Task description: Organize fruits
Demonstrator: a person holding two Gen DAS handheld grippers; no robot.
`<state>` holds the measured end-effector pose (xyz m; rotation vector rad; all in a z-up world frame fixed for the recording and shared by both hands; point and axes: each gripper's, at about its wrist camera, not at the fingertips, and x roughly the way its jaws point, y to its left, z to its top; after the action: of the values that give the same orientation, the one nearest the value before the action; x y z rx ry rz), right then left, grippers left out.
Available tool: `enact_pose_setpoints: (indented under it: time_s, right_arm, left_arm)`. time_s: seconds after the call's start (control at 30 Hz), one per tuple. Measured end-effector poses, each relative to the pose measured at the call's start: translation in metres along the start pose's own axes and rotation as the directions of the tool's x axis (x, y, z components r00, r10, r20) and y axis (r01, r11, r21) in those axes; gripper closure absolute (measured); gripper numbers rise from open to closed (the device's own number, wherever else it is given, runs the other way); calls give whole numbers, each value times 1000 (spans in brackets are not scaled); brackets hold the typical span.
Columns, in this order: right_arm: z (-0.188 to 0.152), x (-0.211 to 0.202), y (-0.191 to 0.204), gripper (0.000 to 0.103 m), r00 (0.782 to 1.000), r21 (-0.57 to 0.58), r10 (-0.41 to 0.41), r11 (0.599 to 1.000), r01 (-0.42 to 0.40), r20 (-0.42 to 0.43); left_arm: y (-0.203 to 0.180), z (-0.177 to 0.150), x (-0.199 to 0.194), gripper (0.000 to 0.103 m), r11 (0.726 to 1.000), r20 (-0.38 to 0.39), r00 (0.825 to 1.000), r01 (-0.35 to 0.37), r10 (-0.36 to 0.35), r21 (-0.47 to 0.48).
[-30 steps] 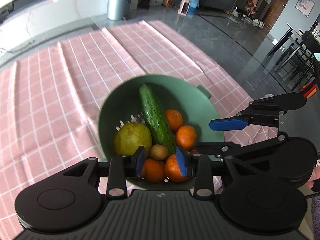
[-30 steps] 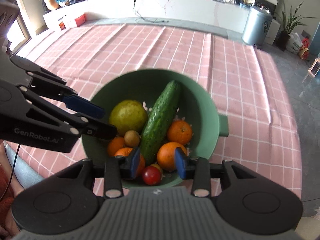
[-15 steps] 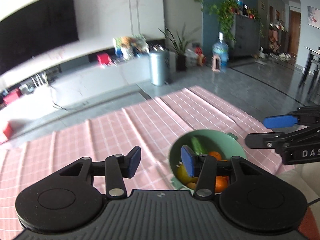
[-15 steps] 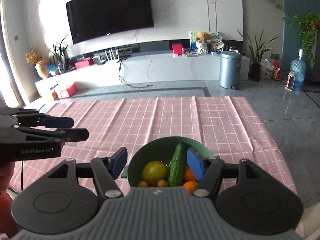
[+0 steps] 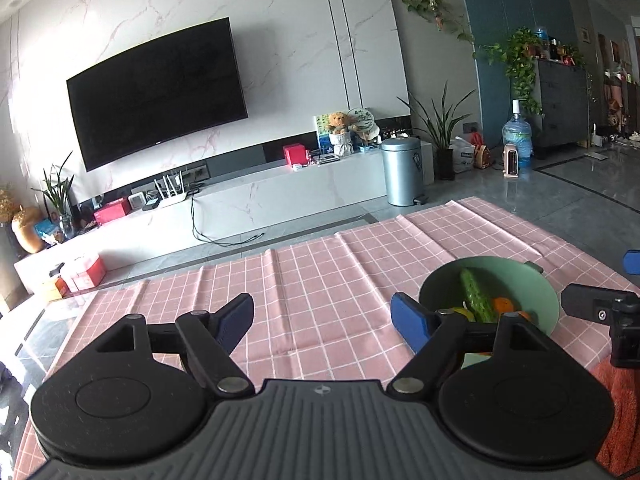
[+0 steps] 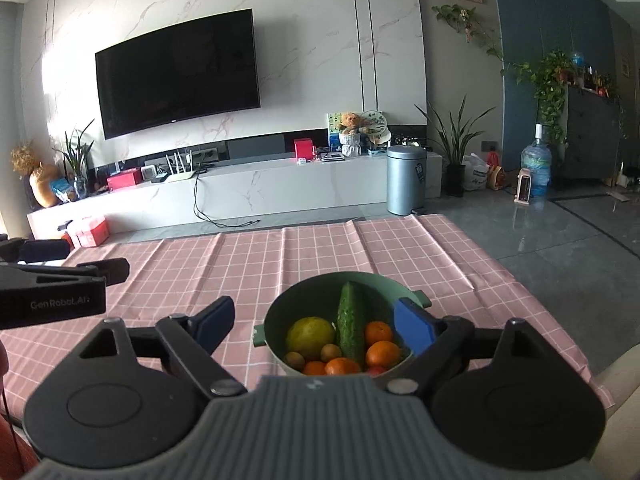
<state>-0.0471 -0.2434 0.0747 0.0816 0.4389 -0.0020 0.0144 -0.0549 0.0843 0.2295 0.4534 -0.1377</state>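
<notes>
A green bowl [image 6: 304, 292] stands on the pink checked tablecloth [image 6: 280, 256] near its front edge. It holds a cucumber [image 6: 349, 320], a yellow-green pear [image 6: 310, 332], several oranges [image 6: 382, 353], small brown fruits and a red one. The bowl [image 5: 516, 276] shows at the right in the left wrist view, with the cucumber [image 5: 476, 300] in it. My right gripper [image 6: 310, 320] is open wide and empty, raised just before the bowl. My left gripper [image 5: 322, 318] is open wide and empty, over bare cloth left of the bowl.
The tablecloth [image 5: 340, 272] runs far and left of the bowl. The left gripper's body [image 6: 52, 292] shows at the left in the right wrist view. Beyond the table are a TV wall, a low cabinet and a metal bin [image 6: 405, 184].
Both grippers have drawn back and up from the bowl, tilted from looking down into it to looking level, and their jaws have opened wider. The fruit has not moved.
</notes>
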Motion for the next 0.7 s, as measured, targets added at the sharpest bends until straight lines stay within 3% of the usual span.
enact_pose_setpoints:
  time_s: [0.3, 0.7]
  right_arm:
    - [-38, 13, 5, 19, 999, -24, -40, 999, 39, -33]
    - [-56, 35, -3, 19, 996, 5, -39, 999, 39, -81]
  left_arm:
    - [-11, -30, 12, 11, 1000, -92, 995, 24, -25, -5]
    - [-12, -57, 34, 11, 999, -201, 978, 49, -51, -14]
